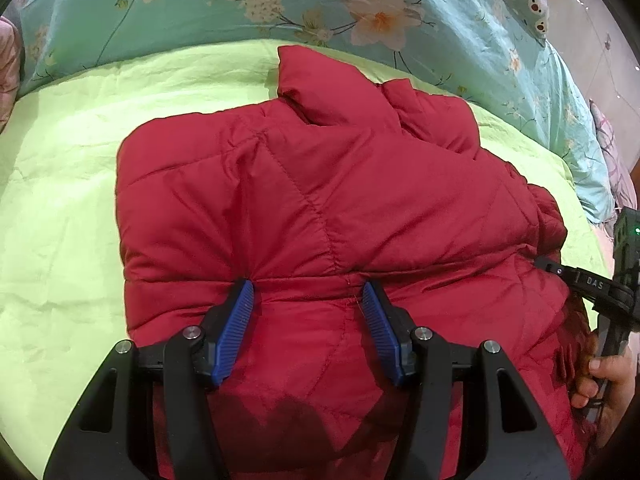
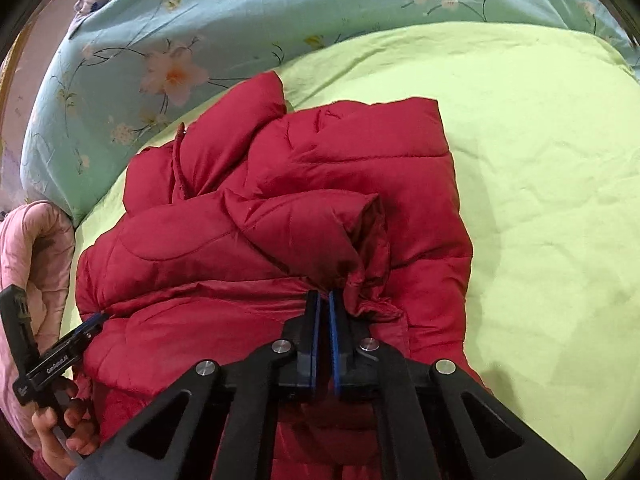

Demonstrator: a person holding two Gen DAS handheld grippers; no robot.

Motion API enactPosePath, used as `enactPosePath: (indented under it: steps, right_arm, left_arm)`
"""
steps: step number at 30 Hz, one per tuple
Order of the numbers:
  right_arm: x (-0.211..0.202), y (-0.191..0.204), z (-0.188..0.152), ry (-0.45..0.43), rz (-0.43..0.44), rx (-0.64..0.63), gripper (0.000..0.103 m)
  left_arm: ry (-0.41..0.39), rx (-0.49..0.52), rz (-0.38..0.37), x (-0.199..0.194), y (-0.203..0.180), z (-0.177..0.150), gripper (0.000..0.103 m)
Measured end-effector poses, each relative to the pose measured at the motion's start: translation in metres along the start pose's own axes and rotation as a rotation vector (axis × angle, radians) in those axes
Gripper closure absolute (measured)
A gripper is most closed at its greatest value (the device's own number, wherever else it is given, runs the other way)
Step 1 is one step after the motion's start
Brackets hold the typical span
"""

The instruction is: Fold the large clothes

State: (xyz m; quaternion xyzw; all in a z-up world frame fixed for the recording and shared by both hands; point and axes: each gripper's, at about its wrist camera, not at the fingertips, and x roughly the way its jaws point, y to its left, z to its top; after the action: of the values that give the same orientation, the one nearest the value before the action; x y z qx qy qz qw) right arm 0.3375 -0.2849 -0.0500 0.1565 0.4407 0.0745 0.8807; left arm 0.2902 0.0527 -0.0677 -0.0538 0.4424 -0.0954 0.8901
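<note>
A puffy, quilted dark-red winter jacket (image 1: 320,208) lies in a compact bundle on a pale lime-green bed sheet (image 1: 60,208), with a turquoise floral quilt (image 1: 200,8) beyond it at twelve o'clock. The jacket looks partly folded: its sides seem drawn inward and layered, but the top is lumpy, and a loose flap sticks up at twelve o'clock, so flattening and perhaps one more fold appear to remain. At nine o'clock, the left gripper (image 1: 310,294) is spread wide, its ribbed blue pads (image 1: 236,328) pressing on a seam without pinching it. At three o'clock, the right gripper (image 2: 325,300) is nearly closed, clamping a bunched fold of red fabric on the bundle's near edge.
</note>
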Motion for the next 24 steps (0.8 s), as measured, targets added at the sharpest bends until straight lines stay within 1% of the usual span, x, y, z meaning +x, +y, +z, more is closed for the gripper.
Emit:
enactPosePath:
  steps: [4, 6, 10, 12, 14, 16, 19, 22, 24]
  right_arm:
    - [-0.002, -0.006, 0.003, 0.012, 0.038, 0.040, 0.103]
    - [-0.014, -0.004, 0.002, 0.004, 0.044, 0.045, 0.102]
    - [-0.048, 0.003, -0.010, -0.019, 0.030, 0.014, 0.089]
    - [-0.069, 0.005, -0.022, -0.031, 0.045, -0.008, 0.073]
    - [-0.087, 0.006, -0.034, -0.034, 0.058, -0.027, 0.067]
    - [-0.105, 0.007, -0.053, -0.032, 0.078, -0.049, 0.067]
    - [-0.119, 0.002, -0.076, -0.018, 0.083, -0.048, 0.065]
    - [-0.132, -0.005, -0.100, -0.008, 0.085, -0.033, 0.061]
    - [-0.142, -0.009, -0.113, -0.011, 0.078, -0.037, 0.057]
  left_arm:
    - [-0.008, 0.015, 0.041, -0.022, -0.001, -0.009, 0.047]
    - [-0.015, 0.016, 0.048, -0.038, 0.003, -0.015, 0.047]
    - [-0.022, -0.023, 0.061, -0.070, 0.015, -0.036, 0.047]
    - [-0.035, -0.044, 0.061, -0.087, 0.020, -0.050, 0.047]
    - [-0.038, -0.065, 0.064, -0.099, 0.024, -0.062, 0.047]
    - [-0.039, -0.087, 0.064, -0.112, 0.029, -0.078, 0.047]
    - [-0.029, -0.105, 0.078, -0.124, 0.033, -0.096, 0.047]
    - [-0.022, -0.119, 0.079, -0.135, 0.037, -0.114, 0.047]
    - [-0.020, -0.126, 0.085, -0.143, 0.040, -0.126, 0.047]
